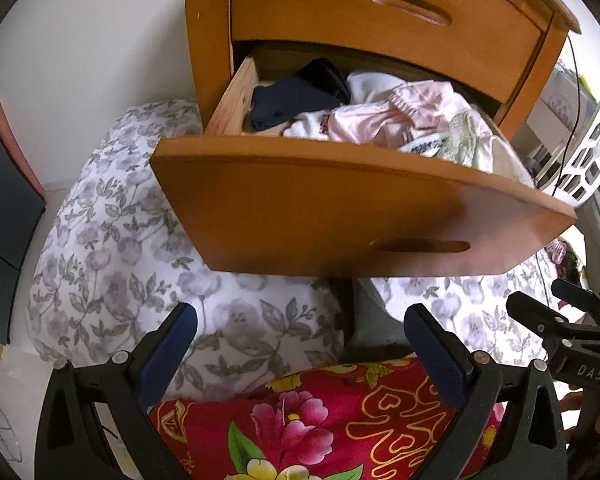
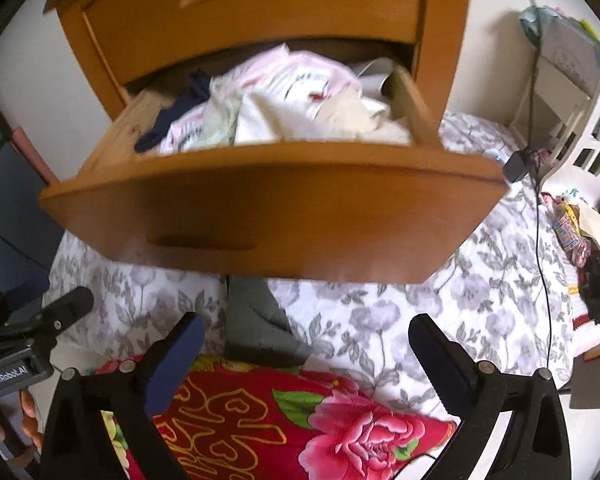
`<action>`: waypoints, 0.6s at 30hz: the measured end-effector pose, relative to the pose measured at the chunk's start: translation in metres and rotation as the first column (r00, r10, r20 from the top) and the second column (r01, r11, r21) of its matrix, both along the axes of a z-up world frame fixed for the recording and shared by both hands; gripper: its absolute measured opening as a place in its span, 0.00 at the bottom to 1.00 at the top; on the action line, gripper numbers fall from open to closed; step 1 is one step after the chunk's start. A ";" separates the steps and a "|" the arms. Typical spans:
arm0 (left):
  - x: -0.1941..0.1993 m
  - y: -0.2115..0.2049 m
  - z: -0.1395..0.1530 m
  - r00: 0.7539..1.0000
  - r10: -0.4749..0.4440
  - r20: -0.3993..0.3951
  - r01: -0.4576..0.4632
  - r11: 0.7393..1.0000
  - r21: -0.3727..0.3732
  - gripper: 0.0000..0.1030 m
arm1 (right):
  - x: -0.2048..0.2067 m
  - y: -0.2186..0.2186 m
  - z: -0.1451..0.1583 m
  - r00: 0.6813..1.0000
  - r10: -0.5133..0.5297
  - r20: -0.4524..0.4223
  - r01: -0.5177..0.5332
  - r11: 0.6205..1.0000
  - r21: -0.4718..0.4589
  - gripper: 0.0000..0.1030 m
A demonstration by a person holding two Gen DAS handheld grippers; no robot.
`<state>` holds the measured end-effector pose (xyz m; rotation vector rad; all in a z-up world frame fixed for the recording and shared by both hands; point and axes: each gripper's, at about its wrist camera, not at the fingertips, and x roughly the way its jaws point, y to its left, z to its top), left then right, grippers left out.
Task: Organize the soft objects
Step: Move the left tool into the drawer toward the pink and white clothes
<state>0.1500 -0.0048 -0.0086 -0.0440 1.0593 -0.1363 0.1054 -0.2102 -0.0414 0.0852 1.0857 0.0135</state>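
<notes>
A wooden drawer (image 1: 340, 208) (image 2: 280, 208) stands pulled out, heaped with soft clothes: pink and white pieces (image 1: 384, 116) (image 2: 300, 100) and a navy garment (image 1: 288, 108). Under it lie grey floral pillows (image 1: 112, 240) (image 2: 420, 312). Nearest to me is a red flowered cushion (image 1: 320, 420) (image 2: 300, 420). My left gripper (image 1: 300, 332) is open above that cushion, its jaws spread wide. My right gripper (image 2: 308, 328) is open too, over the same cushion and a crumpled grey cloth (image 2: 256, 328). Each gripper shows at the edge of the other's view.
The upper drawer (image 1: 380, 8) is shut. A white lattice basket (image 2: 596, 128) stands at the right, with a black cable (image 2: 540, 240) hanging beside it. A pile of small items (image 2: 588, 264) lies on the right pillow. A dark panel (image 1: 0, 220) stands at the left.
</notes>
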 end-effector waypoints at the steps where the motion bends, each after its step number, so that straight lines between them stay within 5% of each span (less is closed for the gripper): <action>1: 0.000 0.000 0.002 1.000 0.000 0.010 0.000 1.000 -0.007 1.00 | 0.000 -0.001 0.002 1.000 0.001 0.007 -0.001 1.000 -0.001 1.00; 10: 0.003 -0.005 0.034 0.992 -0.040 0.120 0.048 0.996 -0.069 1.00 | -0.006 -0.011 0.008 1.000 -0.011 0.005 0.011 0.999 -0.043 1.00; 18: 0.029 -0.010 0.063 0.992 -0.044 0.115 0.050 0.998 -0.049 1.00 | -0.011 -0.013 0.020 0.999 0.004 0.041 -0.001 0.999 -0.053 1.00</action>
